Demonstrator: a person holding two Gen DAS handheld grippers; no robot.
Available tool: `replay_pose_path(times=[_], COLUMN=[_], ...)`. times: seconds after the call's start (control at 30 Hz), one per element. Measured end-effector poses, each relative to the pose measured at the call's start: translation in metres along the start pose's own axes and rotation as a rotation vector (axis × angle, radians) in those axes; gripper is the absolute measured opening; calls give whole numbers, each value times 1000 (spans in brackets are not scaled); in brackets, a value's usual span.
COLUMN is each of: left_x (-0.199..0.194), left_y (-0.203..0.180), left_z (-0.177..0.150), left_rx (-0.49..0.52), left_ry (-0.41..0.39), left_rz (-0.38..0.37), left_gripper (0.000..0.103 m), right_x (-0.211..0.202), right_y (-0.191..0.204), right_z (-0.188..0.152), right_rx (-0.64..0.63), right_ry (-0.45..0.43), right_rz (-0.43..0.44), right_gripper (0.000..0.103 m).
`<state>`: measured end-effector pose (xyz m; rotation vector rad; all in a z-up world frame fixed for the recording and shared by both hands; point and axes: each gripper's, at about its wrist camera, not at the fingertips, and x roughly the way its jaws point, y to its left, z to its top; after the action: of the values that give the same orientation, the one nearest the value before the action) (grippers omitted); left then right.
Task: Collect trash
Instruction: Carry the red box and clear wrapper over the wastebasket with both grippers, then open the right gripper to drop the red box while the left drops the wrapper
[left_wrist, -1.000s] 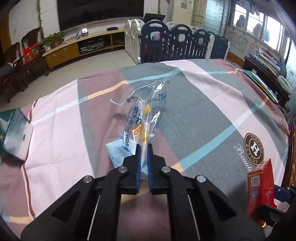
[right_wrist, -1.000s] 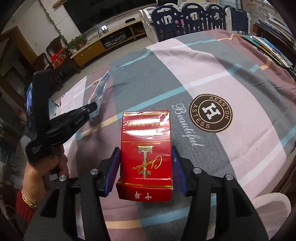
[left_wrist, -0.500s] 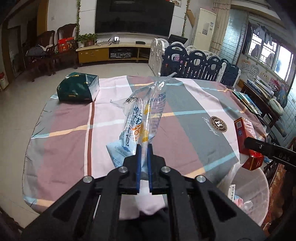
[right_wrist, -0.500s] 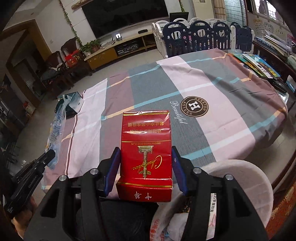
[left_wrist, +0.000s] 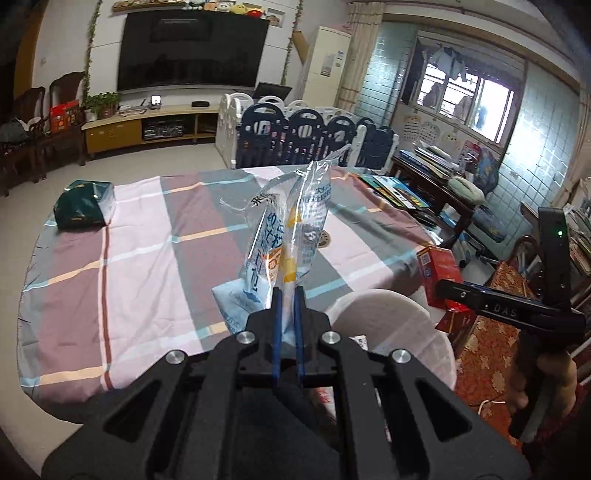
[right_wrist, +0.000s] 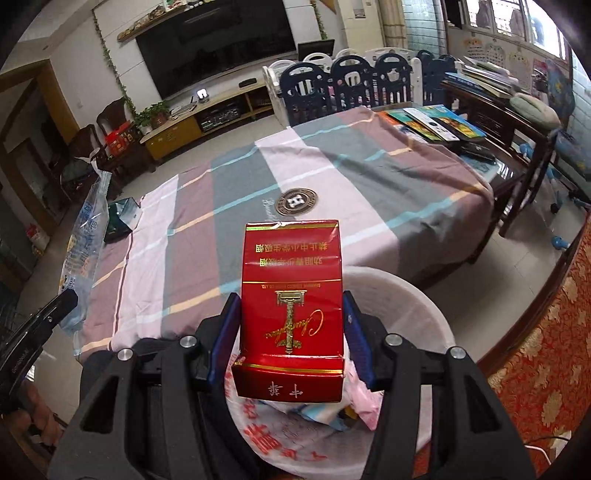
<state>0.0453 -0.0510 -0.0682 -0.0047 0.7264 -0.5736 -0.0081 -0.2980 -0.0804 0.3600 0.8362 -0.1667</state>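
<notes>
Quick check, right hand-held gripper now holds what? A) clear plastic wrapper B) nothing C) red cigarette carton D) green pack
C: the right hand-held gripper is clamped on the sides of the red cigarette carton, above the white trash bin; the clear plastic wrapper sits in the left hand-held gripper, and the green pack lies on the table.

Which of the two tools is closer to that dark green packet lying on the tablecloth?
Left. The left tool, shut on a clear plastic wrapper, is on the green packet side of the table. The right tool, gripping the red box, hangs over the white bin, farther away.
</notes>
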Motion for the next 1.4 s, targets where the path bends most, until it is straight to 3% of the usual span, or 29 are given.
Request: replay_pose_path(times=[0.3,0.6,0.87,1.0,1.1,1.27,1.33,1.4], left_x=[15,37,52,80,107,126,129,126], left_y=[-57,-67,-79,-86,-89,-94,-96,-96], left_z=[-16,-26,-37,-45,-53,-63,-64,-64], left_rx=[125,162,199,185,171,177,185,185], left_ry=[67,128,193,264,319,355,360,348], left_rz=[-88,-122,-185,-247,-254,-291,-287,-282], left_gripper=[7,7,7,7,7,8,13,41], right_x=[-6,12,8,7,7,7,8,8], right_y=[-45,-54,-56,-58,-60,-60,-61,-62], right_z=[-17,-27,-27,-26,-26,-26,-26,-26], right_rx=[87,102,103,107,111,110,112,114], right_ry=[32,86,77,75,82,84,88,91], right_rz=[-30,-34,-41,-50,-52,-57,-57,-57], right_gripper=[54,54,54,54,54,54,54,54])
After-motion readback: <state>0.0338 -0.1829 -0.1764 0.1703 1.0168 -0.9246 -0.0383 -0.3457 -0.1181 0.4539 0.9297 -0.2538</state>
